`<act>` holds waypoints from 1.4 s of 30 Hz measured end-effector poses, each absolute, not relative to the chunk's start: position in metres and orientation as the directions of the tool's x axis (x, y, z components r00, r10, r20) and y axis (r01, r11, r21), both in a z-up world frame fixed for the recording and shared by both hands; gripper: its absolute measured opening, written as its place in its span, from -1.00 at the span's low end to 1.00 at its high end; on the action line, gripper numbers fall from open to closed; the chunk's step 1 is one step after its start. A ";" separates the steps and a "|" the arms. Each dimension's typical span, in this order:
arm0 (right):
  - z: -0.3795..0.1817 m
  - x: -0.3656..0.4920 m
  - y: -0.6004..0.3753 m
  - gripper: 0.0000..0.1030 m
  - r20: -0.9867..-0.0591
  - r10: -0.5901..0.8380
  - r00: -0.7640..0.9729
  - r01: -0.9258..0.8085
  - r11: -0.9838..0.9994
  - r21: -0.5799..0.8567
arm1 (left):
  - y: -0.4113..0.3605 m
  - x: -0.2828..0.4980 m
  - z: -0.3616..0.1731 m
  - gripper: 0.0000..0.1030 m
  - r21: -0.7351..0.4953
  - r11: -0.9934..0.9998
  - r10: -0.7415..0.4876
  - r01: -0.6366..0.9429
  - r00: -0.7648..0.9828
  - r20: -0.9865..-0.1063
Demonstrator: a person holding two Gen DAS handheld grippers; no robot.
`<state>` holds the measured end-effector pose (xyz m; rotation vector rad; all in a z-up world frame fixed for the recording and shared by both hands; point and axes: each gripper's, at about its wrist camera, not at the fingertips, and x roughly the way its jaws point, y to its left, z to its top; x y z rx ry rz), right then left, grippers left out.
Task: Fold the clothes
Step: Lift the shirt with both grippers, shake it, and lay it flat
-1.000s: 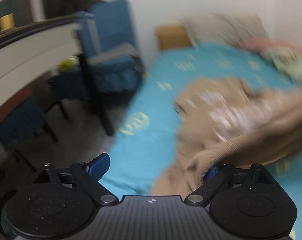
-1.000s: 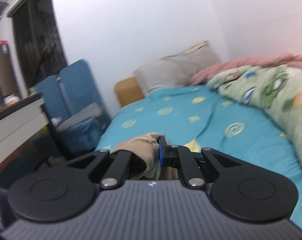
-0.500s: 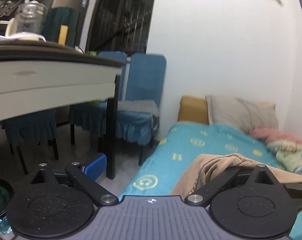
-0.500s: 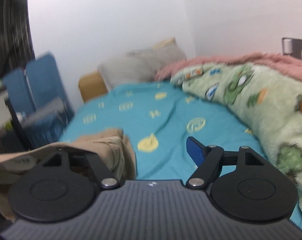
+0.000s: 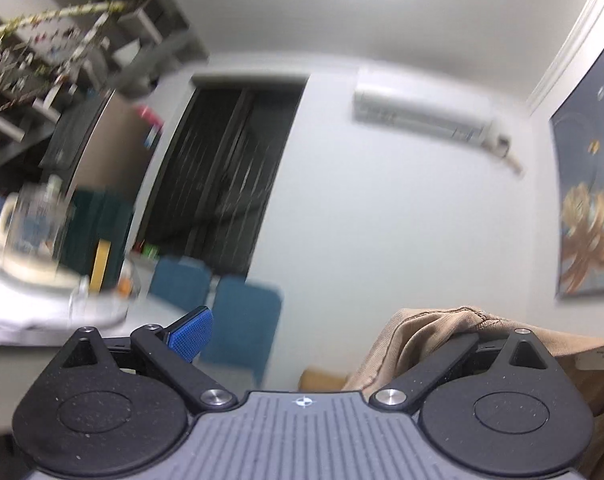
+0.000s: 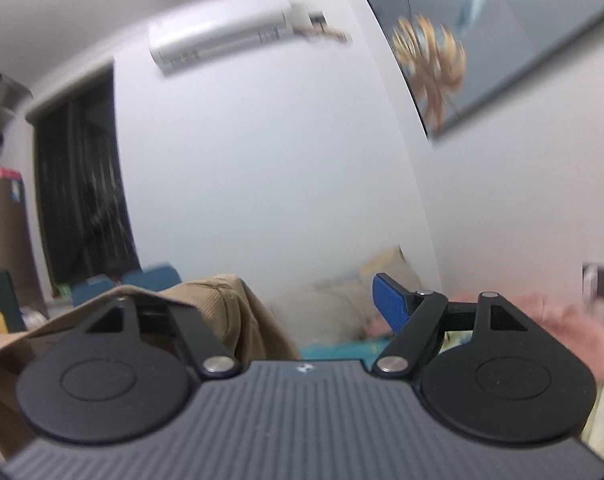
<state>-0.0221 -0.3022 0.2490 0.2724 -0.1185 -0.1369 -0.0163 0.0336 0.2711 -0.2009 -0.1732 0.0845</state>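
A tan corduroy garment [image 5: 425,334] hangs draped over the right finger of my left gripper [image 5: 329,334], hiding that fingertip. The left gripper's jaws are spread wide, and its left blue pad [image 5: 192,334] is bare. In the right wrist view the same garment [image 6: 226,300] lies over the left finger of my right gripper [image 6: 270,306]. That gripper is also open, and its right blue pad [image 6: 393,304] is uncovered. Both grippers are tilted up toward the wall, with the cloth stretched between them.
A strip of teal bed sheet [image 6: 337,350], grey pillows [image 6: 325,312] and a pink blanket [image 6: 561,320] show low in the right wrist view. At left are a table [image 5: 42,330] with a glass jar [image 5: 34,220] and blue chairs [image 5: 242,320].
Both grippers swung upward from the bed toward the wall and ceiling, lifting the garment. The right gripper, shut on the cloth one second ago, is now open with the cloth hooked over one finger.
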 end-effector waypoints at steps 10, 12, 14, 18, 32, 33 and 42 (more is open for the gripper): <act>0.290 -0.039 -0.311 0.55 0.094 -0.148 0.985 0.125 0.968 0.218 | 0.021 -0.108 0.402 1.00 -0.170 0.985 0.046 -0.019 0.987 0.157; 0.281 -0.020 -0.316 0.57 0.056 -0.151 0.987 0.136 0.968 0.212 | 0.023 -0.090 0.404 1.00 -0.155 0.988 0.033 -0.019 0.995 0.092; 0.272 -0.001 -0.321 0.57 0.019 -0.153 0.988 0.146 0.967 0.207 | 0.021 -0.056 0.391 1.00 -0.137 0.990 0.021 -0.019 1.000 0.012; 0.254 0.036 -0.331 0.56 -0.056 -0.159 0.986 0.167 0.967 0.195 | 0.017 0.032 0.343 1.00 -0.125 0.992 0.009 -0.022 0.994 -0.106; 0.065 0.385 -0.389 0.54 -0.303 -0.235 0.924 0.280 0.953 0.114 | -0.054 0.435 0.090 1.00 -0.068 0.998 -0.017 -0.014 0.900 -0.435; 0.043 0.413 -0.392 0.54 -0.338 -0.233 0.912 0.279 0.956 0.092 | -0.059 0.465 0.066 1.00 -0.075 0.997 -0.021 -0.016 0.886 -0.463; -0.137 0.586 -0.407 0.51 -0.715 -0.181 0.675 0.119 0.983 -0.137 | -0.092 0.661 -0.146 0.89 0.151 0.981 0.062 0.118 0.550 -0.833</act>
